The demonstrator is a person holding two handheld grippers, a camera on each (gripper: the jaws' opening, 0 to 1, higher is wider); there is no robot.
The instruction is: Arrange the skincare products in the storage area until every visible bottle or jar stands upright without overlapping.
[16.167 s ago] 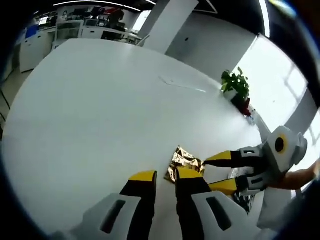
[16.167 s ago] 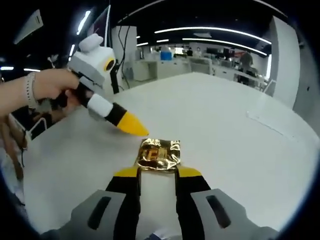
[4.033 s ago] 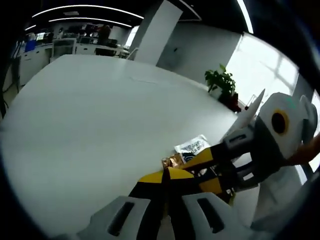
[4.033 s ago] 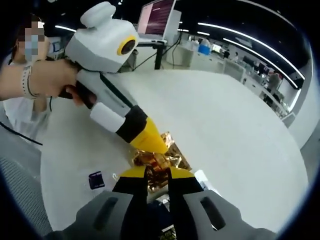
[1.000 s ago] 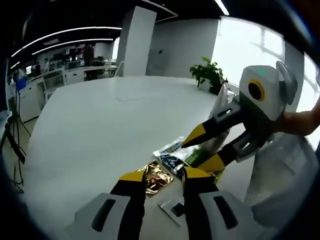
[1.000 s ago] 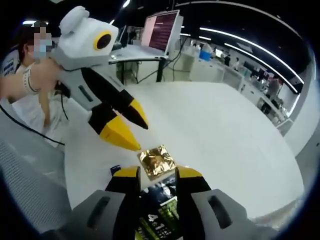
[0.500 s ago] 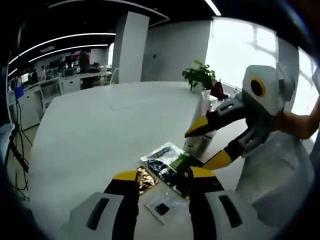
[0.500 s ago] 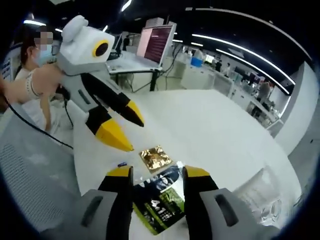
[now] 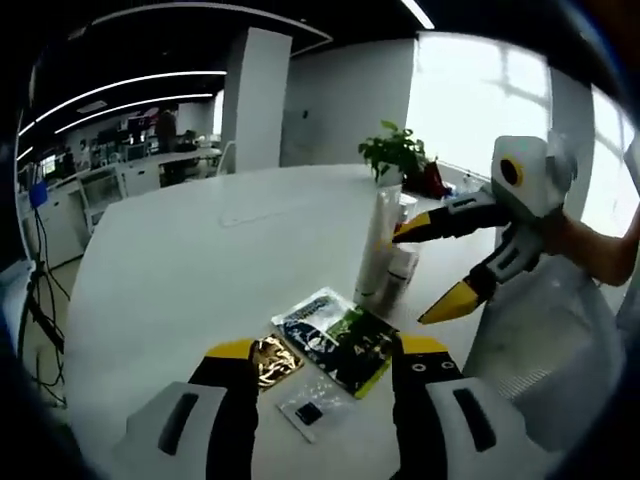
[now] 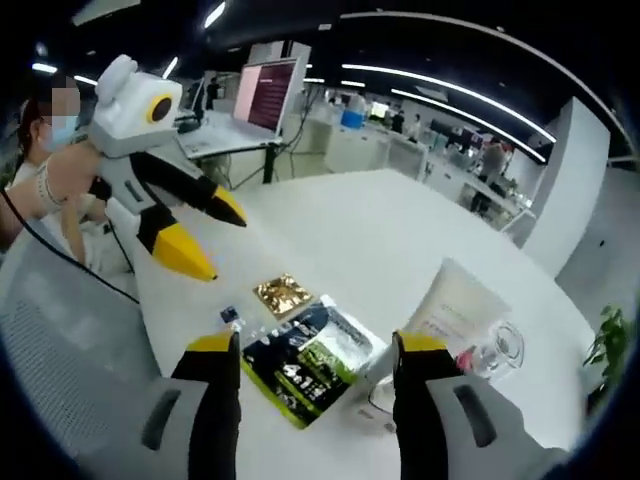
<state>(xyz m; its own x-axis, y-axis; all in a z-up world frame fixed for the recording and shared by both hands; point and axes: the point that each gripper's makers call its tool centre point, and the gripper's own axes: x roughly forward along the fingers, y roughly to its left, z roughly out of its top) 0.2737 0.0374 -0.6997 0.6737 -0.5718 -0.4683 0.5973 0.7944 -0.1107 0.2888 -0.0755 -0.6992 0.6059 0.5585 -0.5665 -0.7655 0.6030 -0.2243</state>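
Left gripper view has both grippers lifted off the big white round table [image 9: 180, 250], and nothing is being held. The left gripper [image 9: 325, 355] has its yellow-tipped jaws spread wide and empty, and the right gripper [image 9: 440, 265] hangs in from the right side with its jaws gaping too.

The stuff sits in a loose cluster near the table edge. A crinkly gold foil sachet [image 9: 268, 358] lies flat, apart from the others with bare table between. Next to it is a dark blue-and-green printed sachet [image 9: 340, 342], also flat, and it seems to sit partly on top of a pale one underneath. A small clear packet with a dark square inside [image 9: 312, 410] lies closest to the left jaws. Just behind the sachets a tall white squeeze tube [image 9: 378, 250] stands on its cap, upright. In the right gripper view there's a clear glass jar [image 10: 492, 357] right beside that tube [image 10: 450, 305], looks upright, hard to be sure.

My read: this is a pause between placements, checking the layout. The tube and jar look fine, so what's left is probably the blue-green sachet's overlap. The next move would call for one gripper to come down, pinch an edge and slide it clear without knocking the tube.
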